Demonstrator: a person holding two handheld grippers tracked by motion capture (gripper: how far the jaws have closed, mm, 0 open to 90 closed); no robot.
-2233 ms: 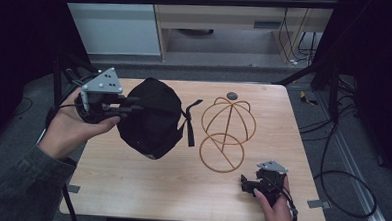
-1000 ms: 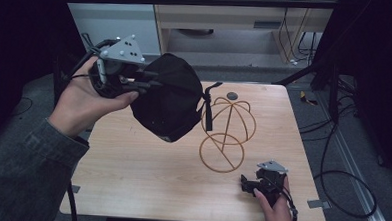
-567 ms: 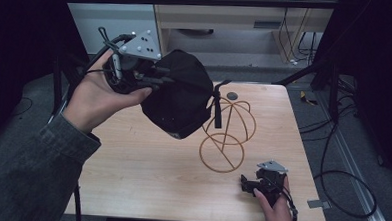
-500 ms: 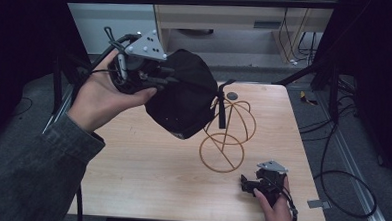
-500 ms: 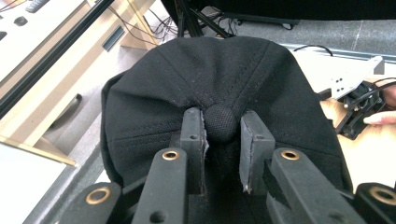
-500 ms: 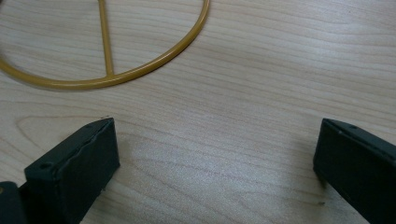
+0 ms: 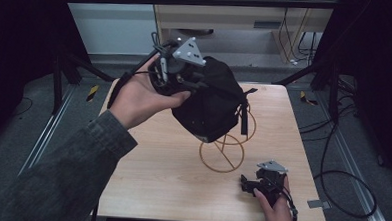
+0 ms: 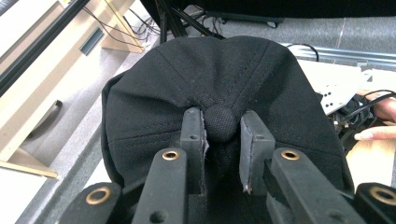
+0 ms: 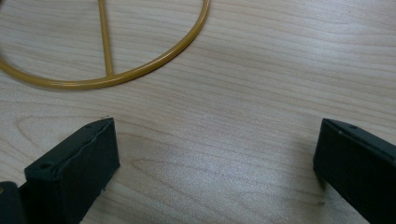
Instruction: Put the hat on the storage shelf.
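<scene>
The left claw [image 7: 197, 83] pinches the black cap [image 7: 212, 103] by the button [image 8: 220, 122] at the top of its crown, one pad on each side of that knob in the left gripper view, and holds the cap in the air over the wire stand [image 7: 226, 142], which sits on the bench [image 7: 156, 184] right of centre. In the high view the cap hangs tilted, its opening facing down and toward the stand, its strap [image 7: 244, 115] dangling on the far right side, and the dome of the stand is largely hidden behind the fabric, so I cannot tell whether the cap already touches the wire. The right claw [image 7: 253, 184] rests low on the bench near its front edge, just beside the stand's base ring [image 9: 107, 77]; its jaws stand spread with bare wood between them, gripping nothing. The step in hand looks to be seating the cap on the stand. To do it well, level the cap first so the opening faces straight down, bring the button over the top of the dome, then lower slowly so the rim slips round the wire on all sides rather than catching one hoop. Watch that the strap does not snag. The stand looks light and could tip or slide; the right claw is well placed to steady the base ring. Only let go of the button once the crown sits on the dome.
</scene>
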